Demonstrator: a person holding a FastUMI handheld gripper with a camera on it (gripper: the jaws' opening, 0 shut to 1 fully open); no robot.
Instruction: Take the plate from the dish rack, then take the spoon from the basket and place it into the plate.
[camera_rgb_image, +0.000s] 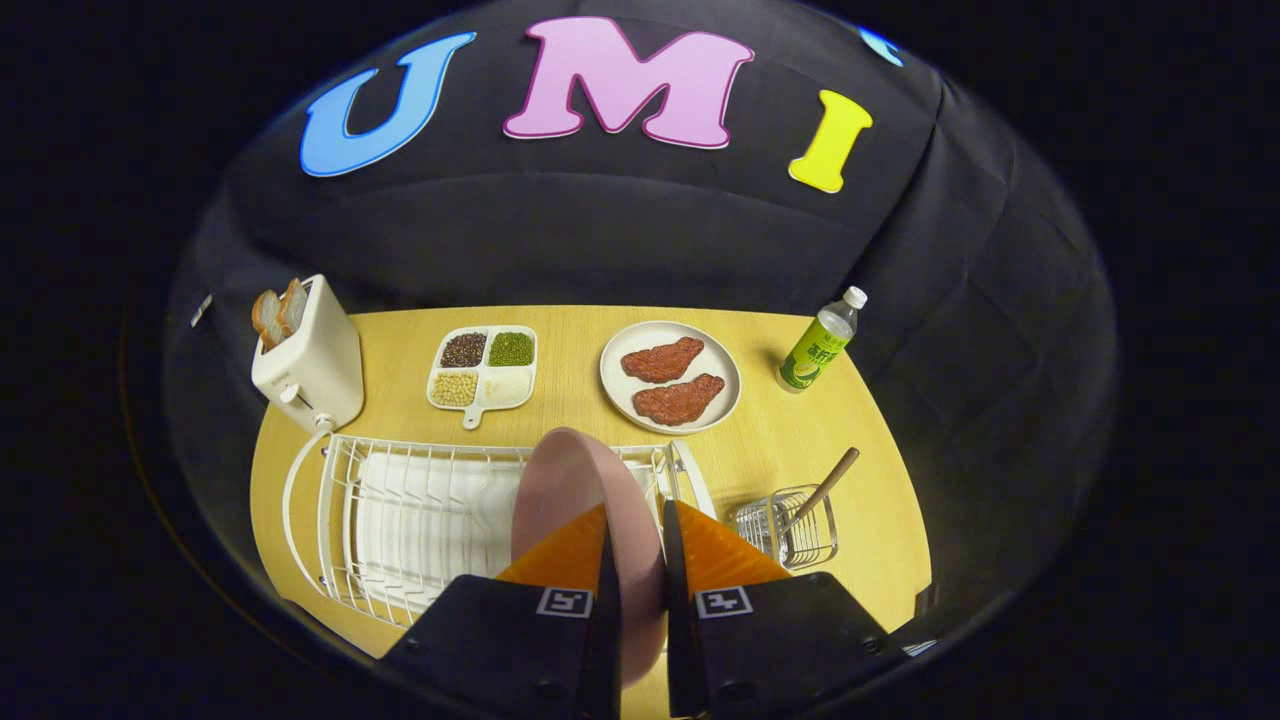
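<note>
Gripper view: hand-held gripper (637, 560) clamps round pink plate (585, 500) (edge-on) over white wire dish rack (400, 520)

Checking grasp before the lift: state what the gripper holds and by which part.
The gripper is shut on the pink plate, both fingers pressing its near rim edge-on, with the plate upright over the dish rack.

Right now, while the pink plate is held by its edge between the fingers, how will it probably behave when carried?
The pink plate looks rigid, so it should not bend. The hand-held gripper pinches only its rim, with most of the plate above the dish rack, so it may pivot or slip. Its surface looks smooth, and it is possibly fragile if dropped.
</note>
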